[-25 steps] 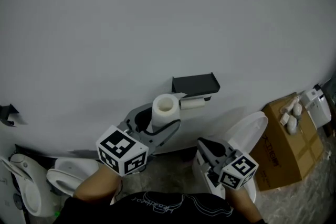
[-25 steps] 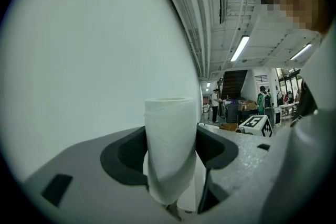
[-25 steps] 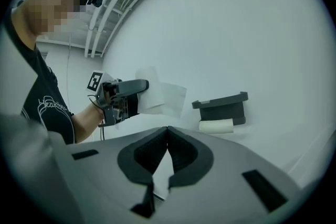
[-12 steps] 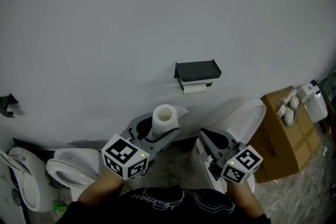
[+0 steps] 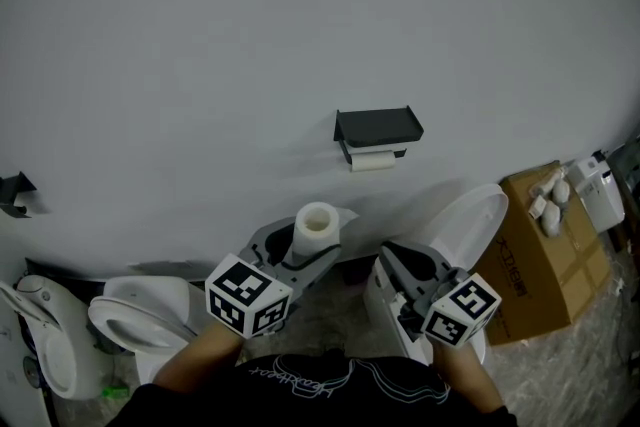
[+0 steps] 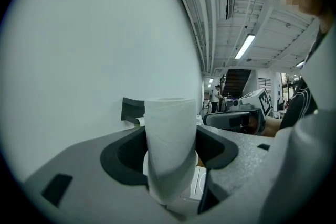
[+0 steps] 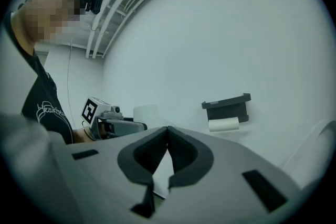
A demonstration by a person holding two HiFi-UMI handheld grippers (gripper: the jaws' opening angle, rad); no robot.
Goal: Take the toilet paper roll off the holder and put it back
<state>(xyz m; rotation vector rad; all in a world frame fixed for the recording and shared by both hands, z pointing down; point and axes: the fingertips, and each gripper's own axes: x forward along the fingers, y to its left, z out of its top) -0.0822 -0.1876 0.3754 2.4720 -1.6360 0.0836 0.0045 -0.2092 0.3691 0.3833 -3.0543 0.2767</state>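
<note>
Left gripper view: jaws wide, clamped on TP roll (image 6: 170, 149).

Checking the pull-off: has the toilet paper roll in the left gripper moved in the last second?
Yes. In the head view the toilet paper roll has dropped down and away from the black wall holder, which it sat right beside before.

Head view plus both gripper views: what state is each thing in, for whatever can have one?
left gripper: shut on the toilet paper roll.
toilet paper roll: off the holder, upright between the left fingers.
right gripper: fingers together, empty.
holder: on the wall, with a white cylinder under its shelf.
toilet lid at the right: raised.
</note>
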